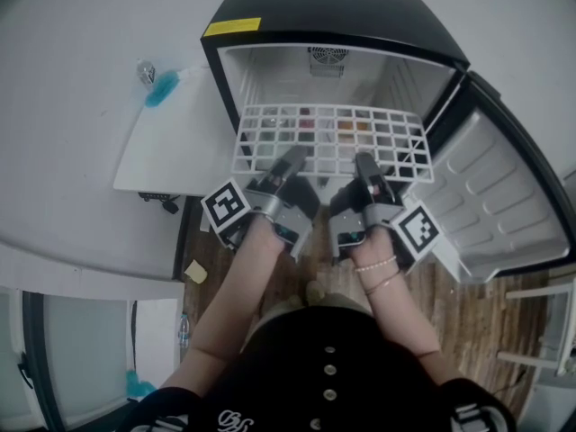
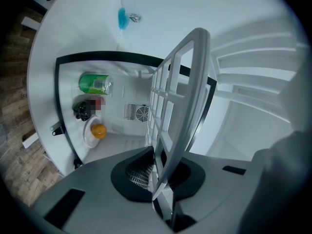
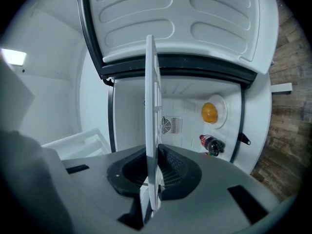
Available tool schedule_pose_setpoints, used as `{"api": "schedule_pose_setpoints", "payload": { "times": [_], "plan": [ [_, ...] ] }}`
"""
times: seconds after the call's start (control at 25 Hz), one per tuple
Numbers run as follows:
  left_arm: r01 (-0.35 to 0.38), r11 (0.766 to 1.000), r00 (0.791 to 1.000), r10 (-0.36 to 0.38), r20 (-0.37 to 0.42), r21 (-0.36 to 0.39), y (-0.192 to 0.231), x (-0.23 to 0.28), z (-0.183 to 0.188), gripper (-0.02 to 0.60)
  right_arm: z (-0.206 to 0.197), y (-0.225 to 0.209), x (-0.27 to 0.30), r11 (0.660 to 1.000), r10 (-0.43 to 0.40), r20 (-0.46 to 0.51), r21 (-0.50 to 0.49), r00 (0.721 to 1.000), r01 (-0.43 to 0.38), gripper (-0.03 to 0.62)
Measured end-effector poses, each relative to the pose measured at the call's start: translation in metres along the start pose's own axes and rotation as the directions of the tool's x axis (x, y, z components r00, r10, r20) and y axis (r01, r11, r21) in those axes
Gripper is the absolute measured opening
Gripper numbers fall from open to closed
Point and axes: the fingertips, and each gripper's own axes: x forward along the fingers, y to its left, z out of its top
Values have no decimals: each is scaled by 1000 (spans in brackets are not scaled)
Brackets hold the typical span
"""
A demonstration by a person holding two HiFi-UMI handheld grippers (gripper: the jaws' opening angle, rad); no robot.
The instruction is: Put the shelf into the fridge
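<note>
A white grid shelf is held level at the mouth of the small black fridge, with its far edge inside the opening. My left gripper is shut on the shelf's near edge at the left, and my right gripper is shut on it at the right. In the left gripper view the shelf runs edge-on out of the left gripper. In the right gripper view the shelf stands edge-on in the right gripper.
The fridge door hangs open to the right. Below the shelf the fridge holds a green can, a dark bottle and an orange on a plate. A white tabletop with a blue item stands left of the fridge.
</note>
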Motion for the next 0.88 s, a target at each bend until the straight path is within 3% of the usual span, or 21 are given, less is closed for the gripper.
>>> {"api": "schedule_pose_setpoints", "payload": {
  "times": [0.88],
  "plan": [
    [-16,999,1000,16,8,33,-4,-2,0,34,-1,-1,-1,999,12,-1,36,1000,-12,34]
  ]
}}
